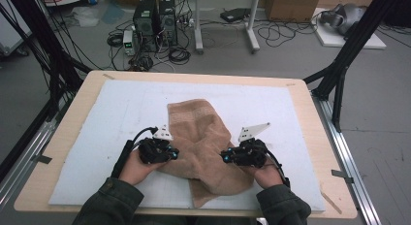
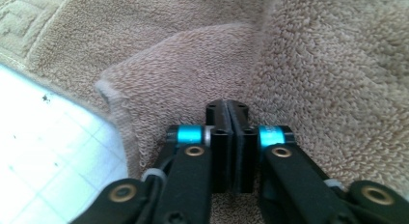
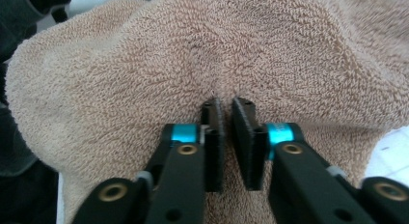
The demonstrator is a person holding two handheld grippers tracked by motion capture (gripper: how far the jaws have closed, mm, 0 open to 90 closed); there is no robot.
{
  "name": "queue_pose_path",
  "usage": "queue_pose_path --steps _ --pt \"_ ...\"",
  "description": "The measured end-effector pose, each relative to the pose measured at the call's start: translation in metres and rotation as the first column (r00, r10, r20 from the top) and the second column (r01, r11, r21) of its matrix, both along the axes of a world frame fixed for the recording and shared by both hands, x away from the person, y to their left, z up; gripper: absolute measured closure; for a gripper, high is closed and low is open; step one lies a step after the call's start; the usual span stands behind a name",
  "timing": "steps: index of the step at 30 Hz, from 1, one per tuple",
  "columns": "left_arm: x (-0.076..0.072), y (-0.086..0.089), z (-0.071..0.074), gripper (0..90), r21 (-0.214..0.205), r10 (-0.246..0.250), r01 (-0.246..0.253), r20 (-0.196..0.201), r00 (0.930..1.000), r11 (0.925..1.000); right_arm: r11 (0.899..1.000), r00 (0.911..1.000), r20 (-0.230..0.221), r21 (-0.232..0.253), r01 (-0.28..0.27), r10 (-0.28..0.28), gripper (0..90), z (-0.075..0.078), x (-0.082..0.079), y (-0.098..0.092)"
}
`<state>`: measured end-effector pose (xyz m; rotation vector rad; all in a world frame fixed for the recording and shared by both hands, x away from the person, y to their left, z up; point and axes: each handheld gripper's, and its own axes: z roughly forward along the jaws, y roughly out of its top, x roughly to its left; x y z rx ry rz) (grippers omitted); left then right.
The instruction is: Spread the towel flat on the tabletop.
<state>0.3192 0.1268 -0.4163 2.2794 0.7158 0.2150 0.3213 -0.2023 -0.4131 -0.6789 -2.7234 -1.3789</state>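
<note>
A beige terry towel (image 1: 198,133) lies crumpled in the middle of a white mat (image 1: 111,118), and both grippers come at it from either side. My left gripper (image 1: 174,153) is at the towel's left edge. In the left gripper view its jaws (image 2: 226,104) are closed tight together, tips dug into the towel (image 2: 313,64) beside a folded flap. My right gripper (image 1: 224,157) meets the towel's right side. In the right gripper view its jaws (image 3: 226,102) stand a sliver apart, pinching a crease of the towel (image 3: 193,50).
The mat covers a wooden table (image 1: 68,133), with bare mat to the left, right and far side of the towel. Black frame posts (image 1: 339,74) flank the table. Computer towers (image 1: 155,21) and cables sit on the floor beyond it.
</note>
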Motion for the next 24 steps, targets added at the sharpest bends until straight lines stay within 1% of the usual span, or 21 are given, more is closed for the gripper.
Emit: queue_pose_path --steps 2,4,5,6,7,9,10,11,12,13,14,15,16,17,18,19,20,22,23,24 --pt "-0.004 0.006 0.002 88.9 -0.015 0.003 -0.003 0.002 1.0000 0.9999 1.000 1.0000 -0.001 0.010 -0.005 0.005 86.2 0.001 -0.002 -0.001" --pt "-0.006 0.009 0.002 89.0 -0.018 0.005 -0.005 0.003 1.0000 0.9998 1.000 0.9999 0.003 0.020 -0.015 0.015 86.6 0.003 -0.006 -0.001" --pt "-0.014 0.016 0.004 89.1 -0.030 0.011 -0.011 0.015 0.9998 0.9995 0.999 0.9997 0.010 0.025 -0.021 0.021 86.7 0.004 -0.009 -0.002" --pt "-0.018 0.019 0.005 89.1 -0.038 0.013 -0.012 0.020 0.9997 0.9992 0.999 0.9995 0.010 0.032 -0.030 0.029 86.7 0.006 -0.011 -0.002" --pt "-0.018 0.019 0.005 89.1 -0.038 0.013 -0.012 0.020 0.9997 0.9992 0.999 0.9993 0.012 0.038 -0.035 0.035 86.7 0.007 -0.014 -0.001" --pt "-0.026 0.025 0.007 89.1 -0.044 0.020 -0.018 0.033 0.9993 0.9989 0.998 0.9991 0.015 0.039 -0.041 0.040 86.7 0.008 -0.017 0.000" --pt "-0.031 0.029 0.009 89.1 -0.046 0.021 -0.019 0.038 0.9991 0.9988 0.998 0.9980 0.023 0.036 -0.059 0.059 86.7 0.011 -0.023 0.003" --pt "-0.039 0.037 0.011 89.1 -0.066 0.026 -0.024 0.035 0.9991 0.9976 0.997 0.9974 0.027 0.036 -0.068 0.067 86.7 0.012 -0.026 0.005" --pt "-0.039 0.037 0.011 89.1 -0.066 0.026 -0.024 0.035 0.9991 0.9976 0.997 0.9974 0.027 0.036 -0.068 0.067 86.7 0.012 -0.026 0.005" --pt "-0.046 0.046 0.011 89.1 -0.071 0.034 -0.032 0.029 0.9990 0.9969 0.996 0.9958 0.031 0.034 -0.088 0.087 86.7 0.013 -0.033 0.009" --pt "-0.046 0.046 0.011 89.1 -0.071 0.034 -0.032 0.029 0.9990 0.9969 0.995 0.9947 0.032 0.030 -0.098 0.098 86.7 0.013 -0.035 0.011" --pt "-0.050 0.053 0.009 89.1 -0.090 0.042 -0.040 0.013 0.9990 0.9951 0.994 0.9938 0.033 0.027 -0.107 0.106 86.5 0.013 -0.037 0.013" --pt "-0.051 0.056 0.008 89.4 -0.091 0.047 -0.046 0.006 0.9989 0.9948 0.994 0.9937 0.035 0.026 -0.107 0.106 85.8 0.014 -0.038 0.014" --pt "-0.052 0.059 0.009 89.3 -0.094 0.047 -0.045 0.010 0.9989 0.9945 0.993 0.9930 0.041 0.026 -0.112 0.110 84.1 0.015 -0.038 0.014" --pt "-0.052 0.059 0.009 87.6 -0.094 0.047 -0.045 0.010 0.9989 0.9945 0.993 0.9930 0.041 0.026 -0.112 0.110 84.1 0.015 -0.038 0.014" --pt "-0.050 0.064 0.013 82.9 -0.131 0.063 -0.062 0.004 0.9980 0.9895 0.994 0.9932 0.055 0.042 -0.105 0.103 78.3 0.020 -0.035 0.009" --pt "-0.049 0.065 0.016 79.0 -0.150 0.068 -0.066 0.005 0.9977 0.9865 0.994 0.9940 0.063 0.053 -0.093 0.090 74.8 0.023 -0.033 0.005" --pt "-0.045 0.067 0.025 71.0 -0.187 0.077 -0.072 0.020 0.9969 0.9797 0.996 0.9951 0.076 0.058 -0.067 0.063 71.0 0.030 -0.029 -0.002" --pt "-0.042 0.067 0.029 68.5 -0.197 0.080 -0.072 0.030 0.9964 0.9778 0.997 0.9948 0.090 0.053 -0.053 0.048 67.7 0.033 -0.026 -0.006" --pt "-0.039 0.066 0.032 64.9 -0.202 0.087 -0.077 0.039 0.9955 0.9763 0.998 0.9953 0.093 0.057 -0.030 0.024 65.9 0.036 -0.023 -0.010"
